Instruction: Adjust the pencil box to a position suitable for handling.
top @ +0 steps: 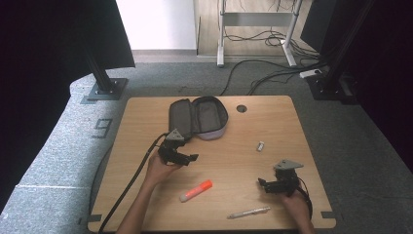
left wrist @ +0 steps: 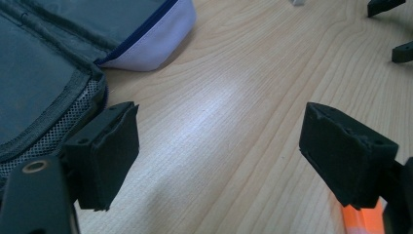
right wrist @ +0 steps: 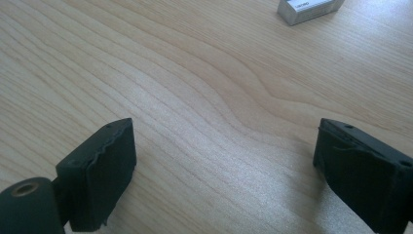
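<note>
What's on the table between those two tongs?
In the high view, only bare wood lies between the left tongs and right tongs; the orange marker sits just below that line.

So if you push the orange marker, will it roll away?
Probably. The marker looks round and lies flat on the smooth table, so a sideways push would likely roll it. It looks small and stiff, so probably light and easy to grip.

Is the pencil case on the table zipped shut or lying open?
Open: the pencil case lies unzipped, flap spread flat beside its tub, dark lining showing.
</note>
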A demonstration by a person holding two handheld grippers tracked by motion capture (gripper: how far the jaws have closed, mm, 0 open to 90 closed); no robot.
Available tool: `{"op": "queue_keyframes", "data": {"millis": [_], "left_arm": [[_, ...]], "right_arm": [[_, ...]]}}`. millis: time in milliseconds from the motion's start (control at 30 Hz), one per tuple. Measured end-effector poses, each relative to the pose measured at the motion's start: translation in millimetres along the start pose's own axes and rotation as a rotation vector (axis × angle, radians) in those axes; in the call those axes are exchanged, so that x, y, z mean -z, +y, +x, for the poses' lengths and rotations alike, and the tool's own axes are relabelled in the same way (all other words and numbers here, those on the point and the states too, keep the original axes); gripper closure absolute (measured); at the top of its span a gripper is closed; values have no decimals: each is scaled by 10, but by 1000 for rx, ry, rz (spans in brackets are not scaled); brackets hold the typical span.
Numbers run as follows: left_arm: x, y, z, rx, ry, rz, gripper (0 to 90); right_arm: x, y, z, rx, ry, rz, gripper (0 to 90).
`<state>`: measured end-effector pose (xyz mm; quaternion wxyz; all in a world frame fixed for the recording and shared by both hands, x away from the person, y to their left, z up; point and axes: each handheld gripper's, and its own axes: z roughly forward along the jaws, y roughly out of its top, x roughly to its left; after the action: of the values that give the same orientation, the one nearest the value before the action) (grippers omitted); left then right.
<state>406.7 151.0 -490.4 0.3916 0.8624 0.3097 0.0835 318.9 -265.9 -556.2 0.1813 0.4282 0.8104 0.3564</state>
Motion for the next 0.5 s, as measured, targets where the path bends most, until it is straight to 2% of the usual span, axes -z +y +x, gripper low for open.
{"op": "queue_keyframes", "data": {"millis": [100, 133, 500], "left_arm": [[-9, 67, -16, -16, -1, -10, 149], [-10, 86, -12, -10, -12, -14, 151], [-167, 315, -45, -48, -27, 23, 157]], "right_arm": [[0, 0, 0, 0, 0, 0, 81], [0, 0, 0, 0, 0, 0, 81], [0, 0, 0, 0, 1, 0, 81]]}}
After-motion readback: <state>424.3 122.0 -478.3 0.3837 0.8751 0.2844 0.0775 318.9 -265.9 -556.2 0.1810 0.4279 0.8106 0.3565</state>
